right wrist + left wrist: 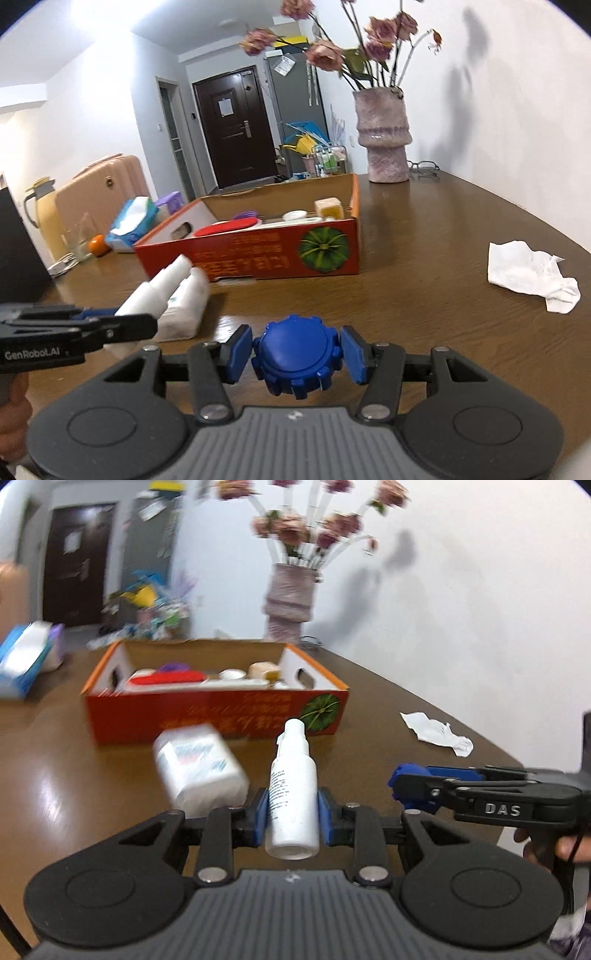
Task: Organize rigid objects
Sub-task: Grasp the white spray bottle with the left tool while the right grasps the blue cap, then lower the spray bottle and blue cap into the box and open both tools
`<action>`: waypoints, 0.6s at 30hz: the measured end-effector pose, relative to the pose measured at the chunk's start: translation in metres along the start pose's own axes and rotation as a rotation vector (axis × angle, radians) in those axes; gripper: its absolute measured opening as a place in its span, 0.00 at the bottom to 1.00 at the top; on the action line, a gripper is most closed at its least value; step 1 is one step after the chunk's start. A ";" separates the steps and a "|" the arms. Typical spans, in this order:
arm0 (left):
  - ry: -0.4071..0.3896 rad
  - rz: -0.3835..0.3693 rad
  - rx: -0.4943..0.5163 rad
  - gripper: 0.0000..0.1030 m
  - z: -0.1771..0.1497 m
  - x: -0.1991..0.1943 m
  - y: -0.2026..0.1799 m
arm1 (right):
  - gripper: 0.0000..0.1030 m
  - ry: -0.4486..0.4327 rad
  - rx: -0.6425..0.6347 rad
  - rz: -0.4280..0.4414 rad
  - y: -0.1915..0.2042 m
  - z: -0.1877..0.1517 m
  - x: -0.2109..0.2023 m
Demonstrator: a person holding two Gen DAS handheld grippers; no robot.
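The left gripper (291,814) was squeezed shut on a white spray bottle (293,794). The bottle was smooth plastic, round and tall, with a thin cap that pointed away toward the box. The blue pads pressed on both of its sides.

The right gripper (297,354) held a blue knob (297,356). The knob was round plastic with little bumps all around its edge, like a gear. The blue pads sat against its left and right sides, so the tongs were clamped on it.

Just beside the spray bottle was a white packet (201,771). It looked soft and blocky with blue print, but it was blurry.

The table (443,229) was brown wood, shiny and smooth. On it stood an open cardboard box (258,254), red on the outside and plain inside, with a green round picture on its front. In the box lay a red flat thing (225,227), a purple thing (245,215), a white round lid (294,215) and a small tan cube (328,207).

A crumpled white tissue (532,275) lay well apart on the right. A bumpy pink vase (384,136) with dry pink flowers (325,51) stood behind the box. A blue wipes pack (133,221) lay to the left of the box.
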State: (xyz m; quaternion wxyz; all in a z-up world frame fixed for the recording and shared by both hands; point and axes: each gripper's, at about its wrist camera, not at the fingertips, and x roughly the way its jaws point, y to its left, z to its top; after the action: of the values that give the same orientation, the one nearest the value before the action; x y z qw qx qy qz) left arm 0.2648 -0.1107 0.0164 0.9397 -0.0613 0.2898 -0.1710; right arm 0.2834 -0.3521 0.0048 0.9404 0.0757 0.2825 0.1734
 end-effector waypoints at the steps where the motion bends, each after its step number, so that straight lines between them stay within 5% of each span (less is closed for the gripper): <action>1: 0.005 -0.014 -0.031 0.27 -0.003 -0.007 0.005 | 0.50 -0.006 -0.003 0.005 0.005 -0.002 -0.006; 11: -0.105 -0.058 -0.088 0.27 -0.024 -0.095 0.015 | 0.50 -0.072 -0.051 0.025 0.057 -0.022 -0.068; 18: -0.129 -0.066 -0.110 0.27 -0.040 -0.115 0.014 | 0.50 -0.057 -0.077 0.015 0.070 -0.040 -0.085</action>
State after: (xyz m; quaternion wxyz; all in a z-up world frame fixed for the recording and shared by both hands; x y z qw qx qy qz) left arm 0.1572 -0.0569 0.0412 0.9454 -0.1335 0.2356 -0.1814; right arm 0.1748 -0.3167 0.0313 0.9491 0.0465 0.2480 0.1887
